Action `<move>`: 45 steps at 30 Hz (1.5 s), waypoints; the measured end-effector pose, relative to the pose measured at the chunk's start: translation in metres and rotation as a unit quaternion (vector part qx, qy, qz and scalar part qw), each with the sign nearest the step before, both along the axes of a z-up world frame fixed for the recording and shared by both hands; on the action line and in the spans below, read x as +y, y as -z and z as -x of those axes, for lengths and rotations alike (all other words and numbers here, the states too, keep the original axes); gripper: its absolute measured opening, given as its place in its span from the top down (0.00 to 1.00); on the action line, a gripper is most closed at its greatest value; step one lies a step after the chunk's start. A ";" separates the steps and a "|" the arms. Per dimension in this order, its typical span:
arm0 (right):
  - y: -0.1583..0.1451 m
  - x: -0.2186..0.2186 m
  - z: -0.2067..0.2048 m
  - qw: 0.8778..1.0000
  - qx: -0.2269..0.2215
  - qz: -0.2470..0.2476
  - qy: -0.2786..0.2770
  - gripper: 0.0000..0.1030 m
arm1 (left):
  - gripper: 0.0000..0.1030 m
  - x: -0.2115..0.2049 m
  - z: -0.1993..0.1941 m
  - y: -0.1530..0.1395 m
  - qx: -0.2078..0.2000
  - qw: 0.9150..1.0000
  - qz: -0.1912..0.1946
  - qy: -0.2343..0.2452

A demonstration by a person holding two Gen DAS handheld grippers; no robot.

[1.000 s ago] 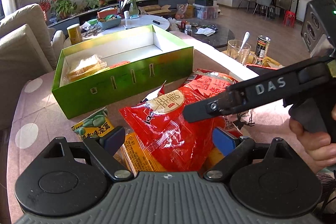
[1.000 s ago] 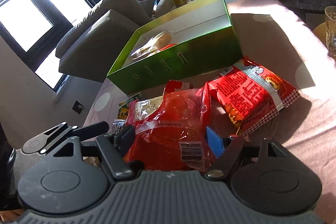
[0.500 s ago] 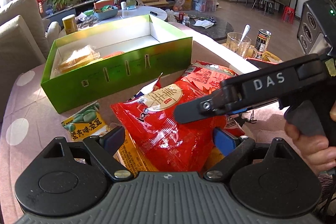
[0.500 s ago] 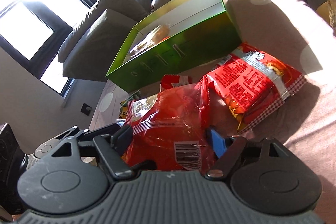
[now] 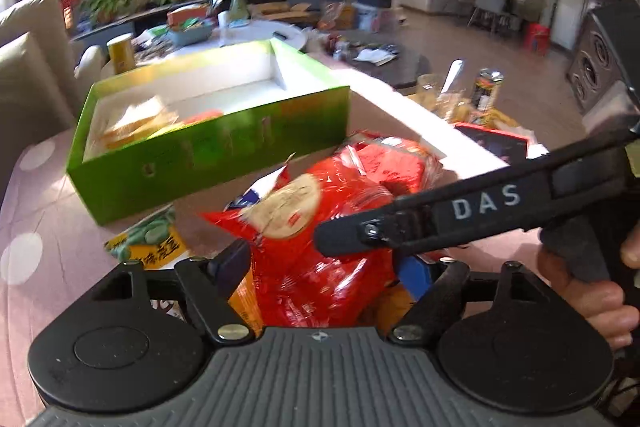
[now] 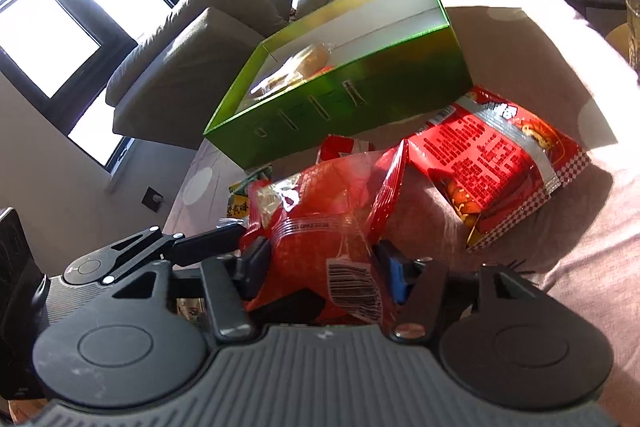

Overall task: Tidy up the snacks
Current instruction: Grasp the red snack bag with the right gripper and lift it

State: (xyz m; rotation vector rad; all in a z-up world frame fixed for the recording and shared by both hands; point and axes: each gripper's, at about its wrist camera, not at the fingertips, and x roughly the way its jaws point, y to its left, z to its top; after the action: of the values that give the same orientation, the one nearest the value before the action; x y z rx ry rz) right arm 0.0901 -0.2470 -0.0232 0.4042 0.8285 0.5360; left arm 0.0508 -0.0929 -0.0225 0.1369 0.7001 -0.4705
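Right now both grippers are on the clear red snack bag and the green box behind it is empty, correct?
Not empty. The left wrist view shows wrapped snacks already in the green box. Both the left gripper and right gripper do straddle the clear red snack bag.

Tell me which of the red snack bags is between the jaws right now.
The clear-windowed red bag, barcode facing the right wrist camera; both grippers' jaws sit either side of it. The other red bag with checkered edge lies untouched on the table, right of it in that view.

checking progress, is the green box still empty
No, the green box already holds a clear-wrapped snack near its left end, seen in the right wrist view.
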 end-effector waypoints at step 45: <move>-0.045 -0.007 -0.007 0.997 -0.068 -0.035 -0.008 0.48 | 0.26 -0.022 -0.010 -0.035 -0.084 0.996 -0.022 0.003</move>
State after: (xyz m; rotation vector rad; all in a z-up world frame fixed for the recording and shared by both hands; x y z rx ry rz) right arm 0.0972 -0.2539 0.0214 0.4206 0.6846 0.6007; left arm 0.0606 -0.1146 0.0128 0.2186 0.5446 -0.4440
